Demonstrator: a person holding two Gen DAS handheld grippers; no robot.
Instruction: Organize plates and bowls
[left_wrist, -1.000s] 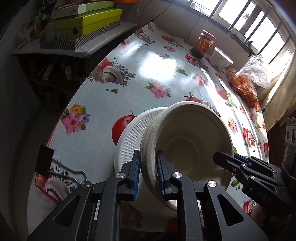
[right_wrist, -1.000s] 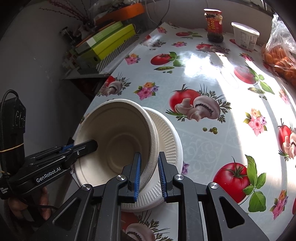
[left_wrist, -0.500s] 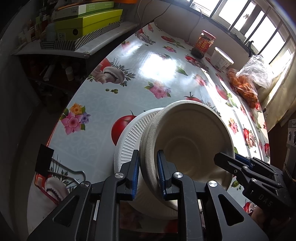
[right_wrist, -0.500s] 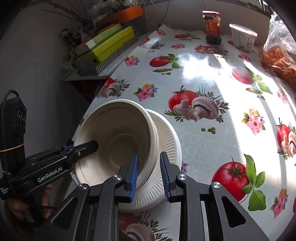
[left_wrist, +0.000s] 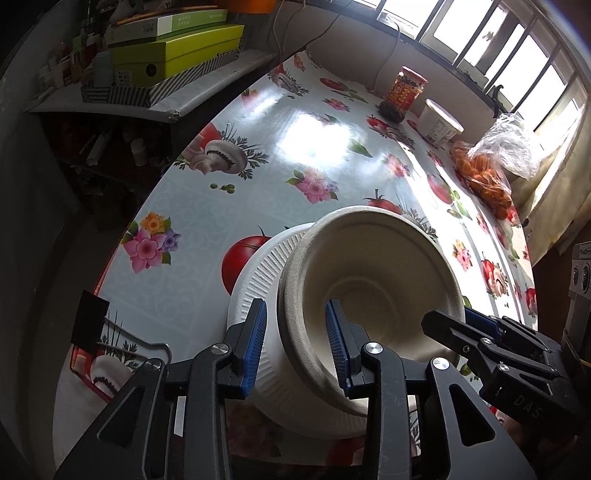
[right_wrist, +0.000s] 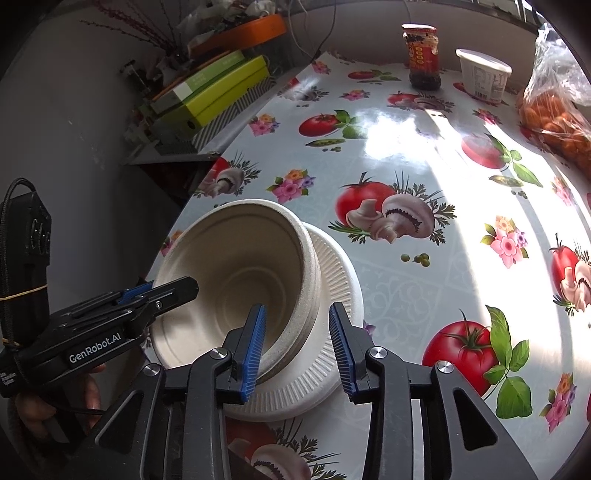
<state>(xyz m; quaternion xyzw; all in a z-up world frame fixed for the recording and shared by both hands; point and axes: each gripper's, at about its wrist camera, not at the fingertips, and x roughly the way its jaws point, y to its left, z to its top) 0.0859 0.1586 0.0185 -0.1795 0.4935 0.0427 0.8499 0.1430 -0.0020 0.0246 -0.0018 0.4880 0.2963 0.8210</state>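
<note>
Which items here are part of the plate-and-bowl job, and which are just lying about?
Job:
- bowl
- plate

Lying about:
- sauce jar
- white tub
- bag of oranges
- green boxes

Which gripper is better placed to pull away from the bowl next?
Either. Left gripper and right gripper are both open, each straddling the bowl rim without pinching. The bowl sits on the plate.

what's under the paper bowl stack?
The paper bowl stack sits on a ribbed white paper plate, whose rim shows around it. The plate lies on the printed tablecloth. The plate's center is covered by the bowls.
</note>
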